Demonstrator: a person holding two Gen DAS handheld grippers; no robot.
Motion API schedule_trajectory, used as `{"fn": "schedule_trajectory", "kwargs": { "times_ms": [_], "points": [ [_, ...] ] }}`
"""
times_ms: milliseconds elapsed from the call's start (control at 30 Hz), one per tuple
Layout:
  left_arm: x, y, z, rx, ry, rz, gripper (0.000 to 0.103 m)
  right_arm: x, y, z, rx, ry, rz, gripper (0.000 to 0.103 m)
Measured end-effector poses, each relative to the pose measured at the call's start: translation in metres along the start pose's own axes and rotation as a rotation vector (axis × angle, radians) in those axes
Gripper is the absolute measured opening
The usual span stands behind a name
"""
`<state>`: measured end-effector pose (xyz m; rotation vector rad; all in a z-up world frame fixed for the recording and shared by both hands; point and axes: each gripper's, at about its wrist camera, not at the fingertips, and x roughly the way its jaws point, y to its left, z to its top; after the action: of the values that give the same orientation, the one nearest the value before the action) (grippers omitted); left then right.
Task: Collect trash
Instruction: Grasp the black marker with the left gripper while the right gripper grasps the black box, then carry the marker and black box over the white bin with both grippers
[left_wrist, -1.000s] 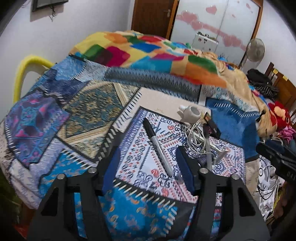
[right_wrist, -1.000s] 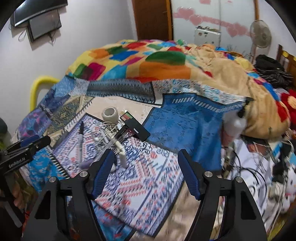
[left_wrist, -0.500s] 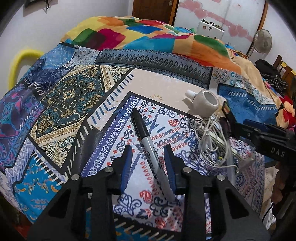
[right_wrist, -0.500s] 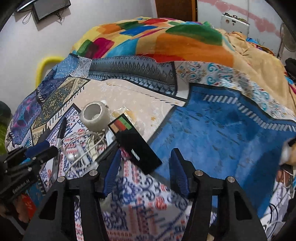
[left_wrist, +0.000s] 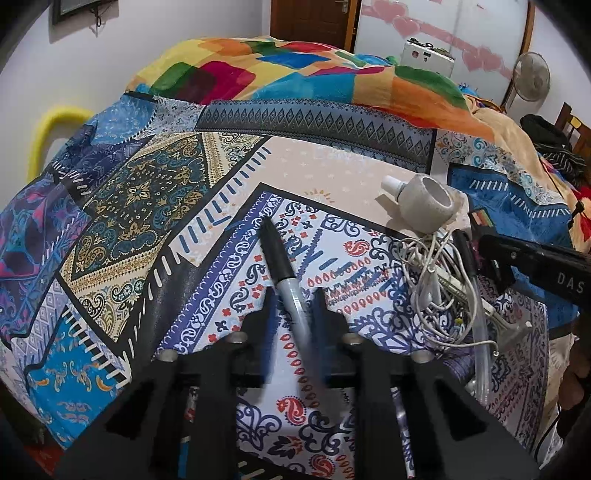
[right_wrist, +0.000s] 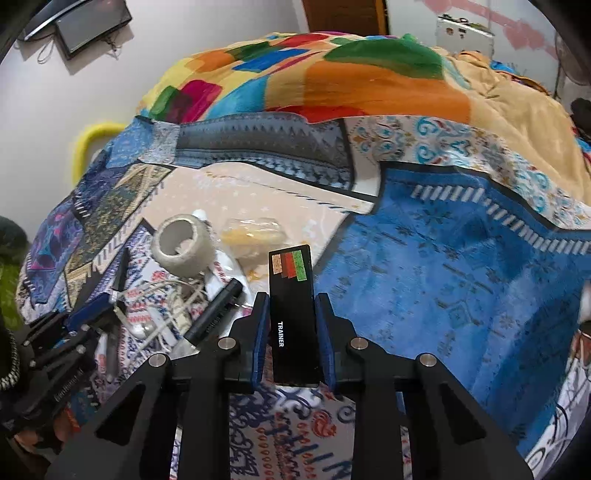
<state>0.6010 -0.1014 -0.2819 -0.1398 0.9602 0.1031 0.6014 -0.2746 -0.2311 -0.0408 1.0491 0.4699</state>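
Patterned bedspread, marker pointing away, black card lengthwise between closing right tongs

My left gripper is clamped on the grey marker, its black cap pointing away over the patterned bedsheet; to the right I note a tape roll touching a tangle of white cable; the right gripper enters at the frame's right edge.

On the bedspread, the tape roll lies behind the cable tangle, right of the marker.
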Motion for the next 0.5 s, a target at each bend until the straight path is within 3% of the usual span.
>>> {"fn": "schedule_trajectory", "kwargs": {
  "times_ms": [233,500],
  "points": [
    [-0.006,0.008,-0.001,-0.033,0.048,-0.095,0.01,-0.018,0.001,-0.013,0.011,-0.005,-0.03,0.022],
    [-0.047,0.009,-0.002,-0.027,0.014,-0.143,0.01,-0.055,0.008,-0.019,0.042,-0.043,-0.061,0.022]
  ]
}}
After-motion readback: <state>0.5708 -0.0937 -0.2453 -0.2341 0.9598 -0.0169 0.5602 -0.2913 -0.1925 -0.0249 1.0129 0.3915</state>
